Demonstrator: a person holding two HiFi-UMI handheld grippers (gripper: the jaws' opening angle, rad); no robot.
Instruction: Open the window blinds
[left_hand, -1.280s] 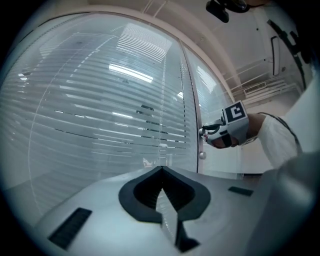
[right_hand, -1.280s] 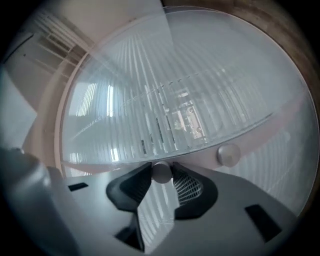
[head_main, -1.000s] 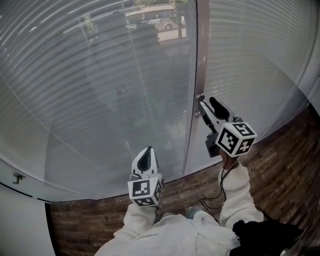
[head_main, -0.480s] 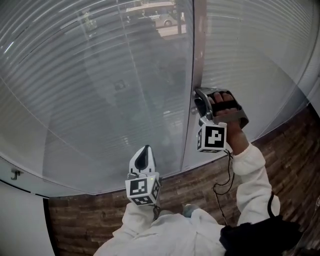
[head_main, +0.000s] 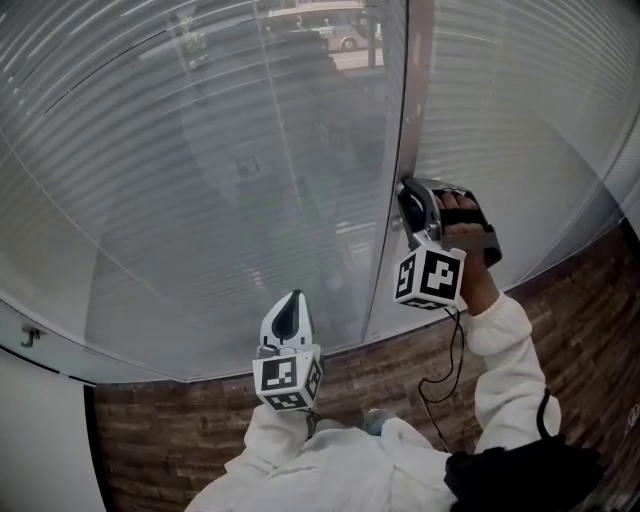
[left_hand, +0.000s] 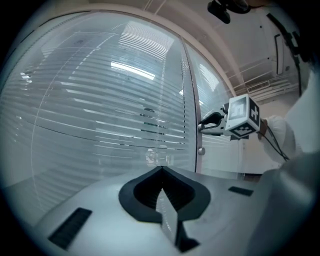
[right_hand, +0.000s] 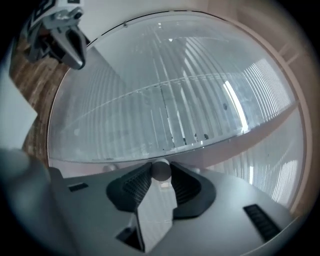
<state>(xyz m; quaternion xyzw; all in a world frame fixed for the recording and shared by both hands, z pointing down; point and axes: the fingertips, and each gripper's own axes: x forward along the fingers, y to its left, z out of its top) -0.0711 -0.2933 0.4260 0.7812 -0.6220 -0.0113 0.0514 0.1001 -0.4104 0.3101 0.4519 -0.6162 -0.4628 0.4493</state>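
left gripper (head_main: 290, 306) clenched, empty, held low | right gripper (head_main: 408, 197) jaws just closing, clamped on small round knob (right_hand: 161, 170) at window frame (head_main: 415, 90) | blinds (head_main: 200, 170) lowered beyond | step: gripping knob; next probably calls for twisting it

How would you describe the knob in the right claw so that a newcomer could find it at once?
Find the vertical metal post between the two blind-filled window panes. On it sits a small round grey knob, gripped by the right claw, whose jaws have just been closing on it; a second knob lower on the post stands free.
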